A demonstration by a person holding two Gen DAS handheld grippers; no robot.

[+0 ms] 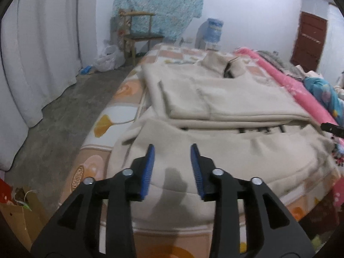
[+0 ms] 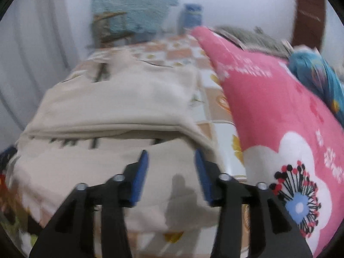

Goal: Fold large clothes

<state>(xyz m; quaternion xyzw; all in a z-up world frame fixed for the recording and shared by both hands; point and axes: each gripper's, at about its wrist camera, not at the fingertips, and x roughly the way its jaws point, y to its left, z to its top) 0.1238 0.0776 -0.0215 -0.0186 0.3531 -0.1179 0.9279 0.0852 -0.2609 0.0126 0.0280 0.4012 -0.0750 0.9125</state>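
A large cream garment [image 1: 225, 99] lies partly folded on the bed, its upper half doubled over the lower so dark printed letters [image 1: 262, 130] show in the gap. My left gripper [image 1: 172, 147] hovers over the garment's near hem, open, nothing between its blue pads [image 1: 150, 167]. In the right wrist view the same cream garment [image 2: 120, 99] fills the left and middle. My right gripper [image 2: 171, 153] stands open above its near right corner, holding nothing. The right gripper's tip [image 1: 331, 126] shows at the left wrist view's right edge.
The bed sheet [image 1: 120, 90] has an orange and white pattern. A pink quilt [image 2: 279, 111] with a flower print lies along the right side, a blue cloth [image 2: 318, 73] beyond it. White curtains [image 1: 43, 53], a wooden chair [image 1: 139, 34] and bare floor [image 1: 71, 111] are left of the bed.
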